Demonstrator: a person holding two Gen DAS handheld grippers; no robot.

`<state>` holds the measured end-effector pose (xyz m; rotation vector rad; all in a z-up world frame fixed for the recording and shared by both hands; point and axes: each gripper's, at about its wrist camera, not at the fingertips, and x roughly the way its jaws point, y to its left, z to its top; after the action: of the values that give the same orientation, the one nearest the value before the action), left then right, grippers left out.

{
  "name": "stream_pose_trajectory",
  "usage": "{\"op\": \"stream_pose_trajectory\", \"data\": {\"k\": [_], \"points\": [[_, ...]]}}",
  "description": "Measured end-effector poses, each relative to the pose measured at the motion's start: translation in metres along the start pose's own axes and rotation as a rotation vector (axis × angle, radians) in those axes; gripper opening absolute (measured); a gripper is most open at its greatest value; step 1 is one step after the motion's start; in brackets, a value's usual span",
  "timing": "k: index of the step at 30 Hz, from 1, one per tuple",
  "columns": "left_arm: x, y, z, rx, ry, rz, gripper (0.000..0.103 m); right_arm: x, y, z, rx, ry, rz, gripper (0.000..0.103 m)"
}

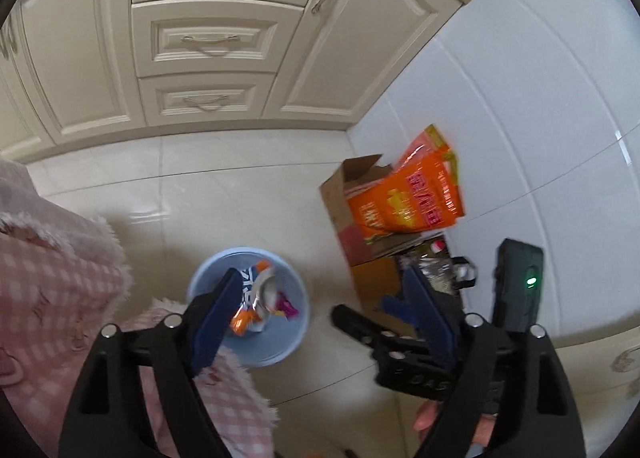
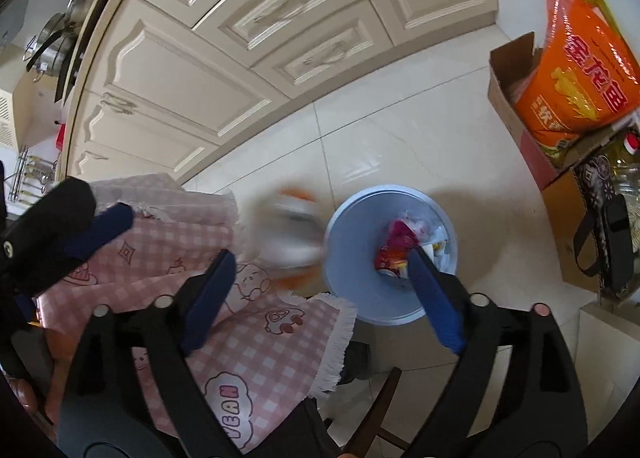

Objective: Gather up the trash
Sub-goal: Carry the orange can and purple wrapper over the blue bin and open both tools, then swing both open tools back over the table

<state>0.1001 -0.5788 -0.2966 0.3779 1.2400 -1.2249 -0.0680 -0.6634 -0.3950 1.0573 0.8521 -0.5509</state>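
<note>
A light blue trash bin [image 1: 288,342] stands on the tiled floor and shows in the right wrist view [image 2: 352,290] too. A white, orange and blue wrapper [image 1: 256,300] is in the air above the bin, just off my left gripper's left pad; it is a blur [image 2: 286,230] in the right wrist view. A red wrapper [image 2: 394,248] and other scraps lie in the bin. My left gripper [image 1: 320,300] is open above the bin. My right gripper [image 2: 320,270] is open and empty, and shows at the right in the left wrist view [image 1: 376,308].
A pink checked cloth [image 2: 256,338] covers the table edge beside the bin. A cardboard box [image 1: 340,202] with an orange bag [image 1: 408,202] stands by the white wall. Cream cabinets [image 1: 208,42] run behind. A second box with bottles [image 2: 576,258] is at the right.
</note>
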Motion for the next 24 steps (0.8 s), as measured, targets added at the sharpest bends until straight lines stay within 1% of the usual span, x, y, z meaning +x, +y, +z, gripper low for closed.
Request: {"op": "stream_pose_trajectory", "data": {"k": [2, 5, 7, 9, 16, 20, 24], "points": [[-0.001, 0.001, -0.001, 0.005, 0.011, 0.022, 0.082, -0.003, -0.002, 0.001, 0.008, -0.007, -0.012, 0.093], [-0.006, 0.002, -0.002, 0.005, 0.013, 0.077, 0.085, -0.01, -0.005, 0.002, 0.02, -0.03, -0.026, 0.097], [-0.016, 0.004, -0.005, 0.005, -0.014, 0.097, 0.089, -0.017, -0.003, 0.002, 0.022, -0.047, -0.031, 0.097], [-0.025, 0.005, -0.006, 0.009, -0.038, 0.136, 0.093, -0.023, -0.002, 0.003, 0.021, -0.06, -0.033, 0.097], [-0.067, 0.005, -0.011, 0.033, -0.12, 0.18, 0.093, -0.045, 0.015, 0.004, -0.004, -0.101, -0.038, 0.097], [-0.096, 0.0, -0.014, 0.058, -0.183, 0.205, 0.093, -0.064, 0.035, 0.004, -0.033, -0.14, -0.035, 0.097], [-0.134, -0.002, -0.021, 0.071, -0.256, 0.209, 0.093, -0.085, 0.06, 0.004, -0.075, -0.184, -0.02, 0.097]]}}
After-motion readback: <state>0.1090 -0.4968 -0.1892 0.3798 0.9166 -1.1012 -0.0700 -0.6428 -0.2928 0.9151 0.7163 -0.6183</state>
